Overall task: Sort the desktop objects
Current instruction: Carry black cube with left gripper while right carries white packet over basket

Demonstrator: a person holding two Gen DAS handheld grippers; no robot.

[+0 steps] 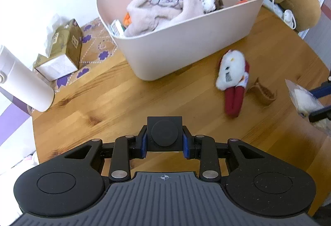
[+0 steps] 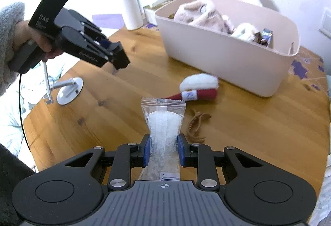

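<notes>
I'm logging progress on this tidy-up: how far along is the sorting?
Done: the bin already holds a plush blanket and small items. In hand: the right claw grips a clear snack packet; the left claw grips a black square object. Left: the red-and-white plush and brown piece on the table.
</notes>
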